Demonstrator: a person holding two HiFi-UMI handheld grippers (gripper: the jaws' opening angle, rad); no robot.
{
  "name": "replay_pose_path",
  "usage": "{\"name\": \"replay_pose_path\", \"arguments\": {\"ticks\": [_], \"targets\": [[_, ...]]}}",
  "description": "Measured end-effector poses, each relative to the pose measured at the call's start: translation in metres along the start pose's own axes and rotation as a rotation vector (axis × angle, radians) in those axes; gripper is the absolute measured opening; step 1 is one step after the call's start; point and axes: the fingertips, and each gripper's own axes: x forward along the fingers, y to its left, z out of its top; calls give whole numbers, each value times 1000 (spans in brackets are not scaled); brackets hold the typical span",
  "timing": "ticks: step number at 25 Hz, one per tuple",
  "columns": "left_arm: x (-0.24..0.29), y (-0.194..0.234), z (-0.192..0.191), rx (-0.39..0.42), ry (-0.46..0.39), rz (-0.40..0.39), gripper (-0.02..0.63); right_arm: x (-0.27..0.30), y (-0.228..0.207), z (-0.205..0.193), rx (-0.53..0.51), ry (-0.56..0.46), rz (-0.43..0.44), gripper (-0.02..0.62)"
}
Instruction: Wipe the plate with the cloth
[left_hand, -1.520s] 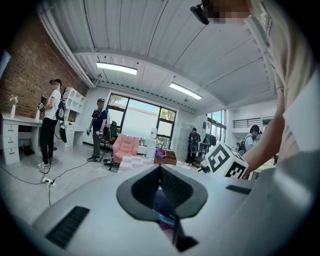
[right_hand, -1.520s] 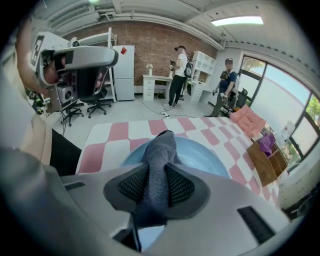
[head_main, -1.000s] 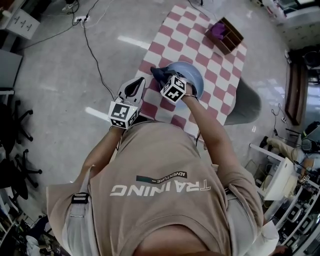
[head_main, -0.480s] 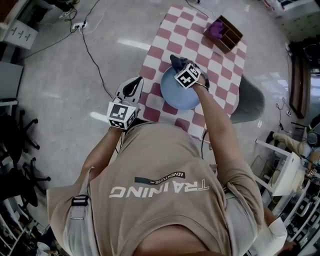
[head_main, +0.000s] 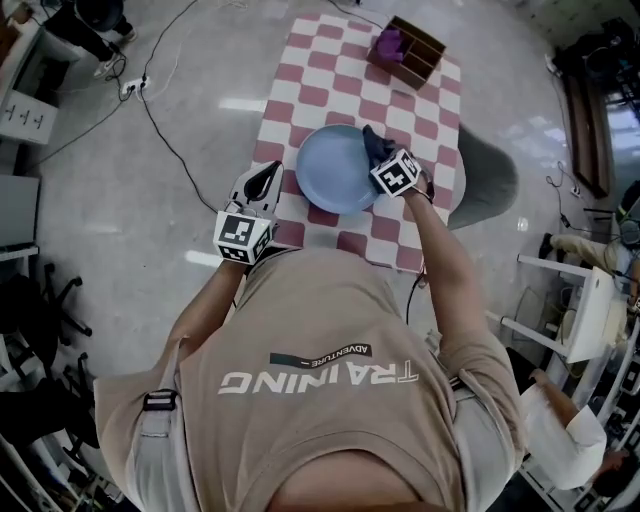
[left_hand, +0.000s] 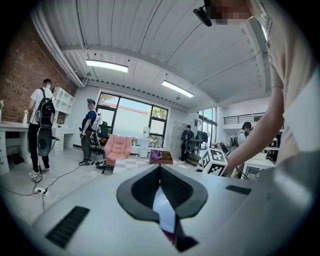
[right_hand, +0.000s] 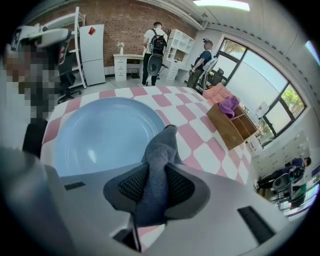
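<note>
A light blue plate (head_main: 335, 168) lies on the red-and-white checked table (head_main: 330, 60). My right gripper (head_main: 381, 153) is over the plate's right rim, angled down, and is shut on a dark grey cloth (head_main: 373, 138). In the right gripper view the cloth (right_hand: 162, 145) stands up between the pads of the right gripper (right_hand: 157, 171) and hangs past them at the edge of the plate (right_hand: 100, 135). My left gripper (head_main: 267, 173) hovers off the table's near left edge, away from the plate. The left gripper (left_hand: 160, 168) points level into the room, shut and holding nothing.
A wooden divided box (head_main: 408, 52) with a purple item (head_main: 388, 44) sits at the table's far right. A grey chair (head_main: 488, 185) stands beside the table's right side. Cables (head_main: 150, 110) run over the floor at the left. People (left_hand: 41, 125) stand farther off.
My right gripper has swept the cloth from the plate's left rim, round its far rim, to its right rim. The left gripper has stayed by the table's near left edge.
</note>
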Motion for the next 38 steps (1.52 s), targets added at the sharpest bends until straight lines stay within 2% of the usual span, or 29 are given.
{"name": "replay_pose_path", "arguments": {"ticks": [5, 11, 17, 22, 28, 33, 38], "targets": [[19, -26, 1, 15, 13, -60, 15, -25, 40, -34, 90, -49, 34, 118], [25, -42, 1, 7, 1, -77, 15, -42, 90, -32, 277, -150, 115, 118], [12, -36, -6, 6, 7, -47, 15, -33, 139, 2, 222, -171, 201, 118], [-7, -11, -8, -8, -1, 24, 15, -22, 166, 42, 130, -190, 256, 118], [-35, 20, -9, -25, -4, 101, 15, -8, 174, 93, 21, -208, 257, 118], [-45, 46, -6, -30, -5, 128, 15, 4, 162, 116, 28, -197, 236, 118], [-39, 57, -2, -27, -8, 101, 15, -2, 154, 124, 68, -209, 223, 118]]}}
